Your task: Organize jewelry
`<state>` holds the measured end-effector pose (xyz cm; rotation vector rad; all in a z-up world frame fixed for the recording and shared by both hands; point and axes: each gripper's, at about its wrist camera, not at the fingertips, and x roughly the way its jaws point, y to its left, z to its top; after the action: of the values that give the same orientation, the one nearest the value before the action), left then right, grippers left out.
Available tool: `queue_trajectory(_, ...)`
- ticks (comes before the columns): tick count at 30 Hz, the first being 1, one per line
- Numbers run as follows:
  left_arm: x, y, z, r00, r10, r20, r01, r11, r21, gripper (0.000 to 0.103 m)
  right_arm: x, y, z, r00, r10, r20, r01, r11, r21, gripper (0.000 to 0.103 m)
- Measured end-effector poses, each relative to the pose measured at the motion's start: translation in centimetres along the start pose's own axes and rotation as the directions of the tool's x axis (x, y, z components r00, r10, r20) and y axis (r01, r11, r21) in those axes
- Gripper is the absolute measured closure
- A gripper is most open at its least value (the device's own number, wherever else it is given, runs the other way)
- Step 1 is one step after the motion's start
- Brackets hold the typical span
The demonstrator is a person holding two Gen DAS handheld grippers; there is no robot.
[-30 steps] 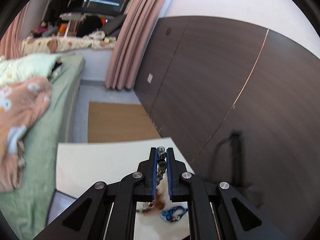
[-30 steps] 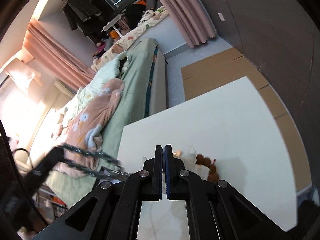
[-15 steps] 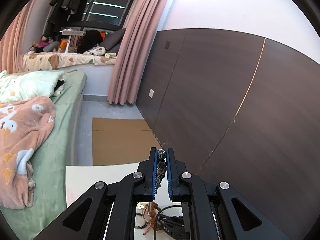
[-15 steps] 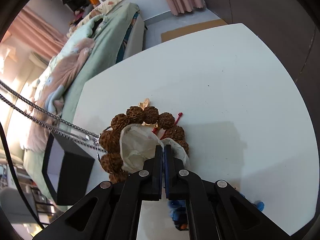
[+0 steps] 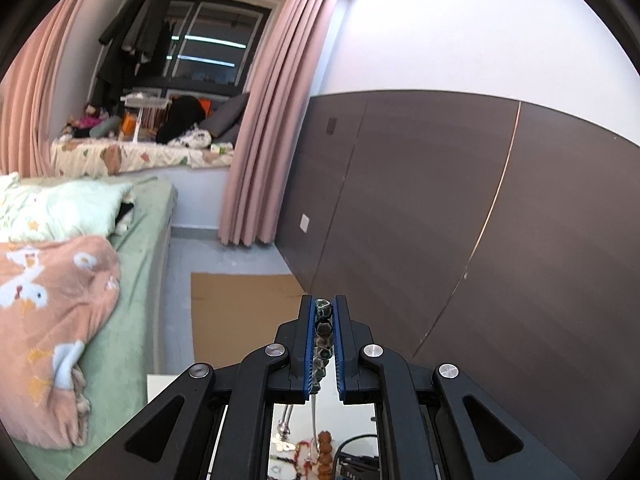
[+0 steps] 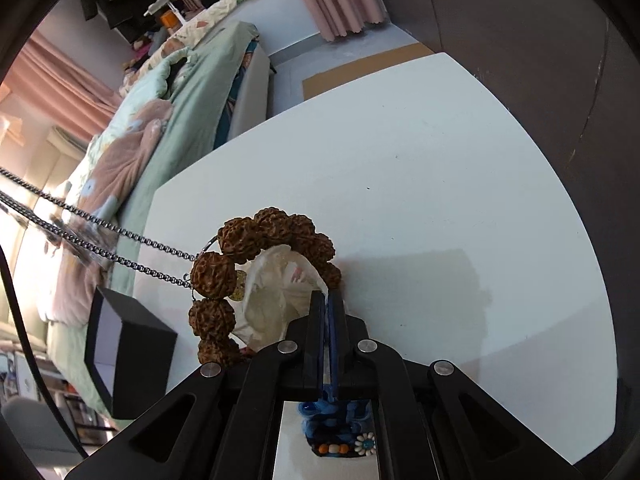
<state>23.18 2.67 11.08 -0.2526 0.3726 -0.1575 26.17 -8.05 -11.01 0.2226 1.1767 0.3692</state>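
My left gripper [image 5: 323, 307] is shut on a strand of dark green beads [image 5: 322, 332], held high above the white table; a silver chain [image 5: 313, 412] hangs down from it. In the right wrist view that chain [image 6: 96, 240] runs taut from the upper left to a bracelet of big brown rough beads [image 6: 256, 240] on the white table [image 6: 440, 200]. A crumpled clear plastic bag [image 6: 276, 292] lies inside the bracelet. My right gripper [image 6: 329, 300] is shut, its tips at the bag's right edge. A blue beaded piece [image 6: 340, 428] shows below its fingers.
An open black box [image 6: 128, 348] stands at the table's left edge. A green bed with a peach blanket [image 5: 52, 300] lies left of the table. A dark panelled wall [image 5: 480, 240] runs along the right. Cardboard [image 5: 240, 312] lies on the floor beyond the table.
My left gripper has risen and tilted up, lifting the beads and chain away from the table. My right gripper has come down close to the brown bracelet and bag.
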Motion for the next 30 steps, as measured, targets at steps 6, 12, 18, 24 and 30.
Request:
queue_trajectory(6, -0.5, 0.0, 0.3, 1.0, 0.012, 0.01, -0.012, 1.0, 0.016, 0.095, -1.4, -0.8, 0.2, 0.998, 0.039, 0.042, -0.04, 0.998, 0.046, 0.1)
queue_trajectory(12, 0.7, 0.6, -1.0, 0.999, 0.036, -0.028, -0.036, 0.999, 0.008, 0.095, -6.6, -0.4, 0.9, 0.934, 0.289, 0.212, -0.302, 0.953, 0.032, 0.1)
queue_trajectory(18, 2.5, 1.6, -3.3, 0.995, 0.062, -0.082, -0.061, 0.998, 0.005, 0.095, -9.3, 0.4, 0.9, 0.852, 0.43, 0.299, -0.454, 0.891, 0.012, 0.1)
queue_trajectory(24, 4.9, 2.4, -6.7, 0.985, 0.079, -0.156, -0.082, 0.997, -0.014, 0.094, -10.9, 1.0, 0.6, 0.805, 0.491, 0.332, -0.517, 0.856, -0.014, 0.1)
queue_trajectory(30, 6.4, 3.5, -9.2, 0.97, 0.097, -0.222, -0.11, 0.993, -0.047, 0.094, -12.5, 1.5, 0.9, 0.704, 0.594, 0.389, -0.63, 0.776, -0.044, 0.1)
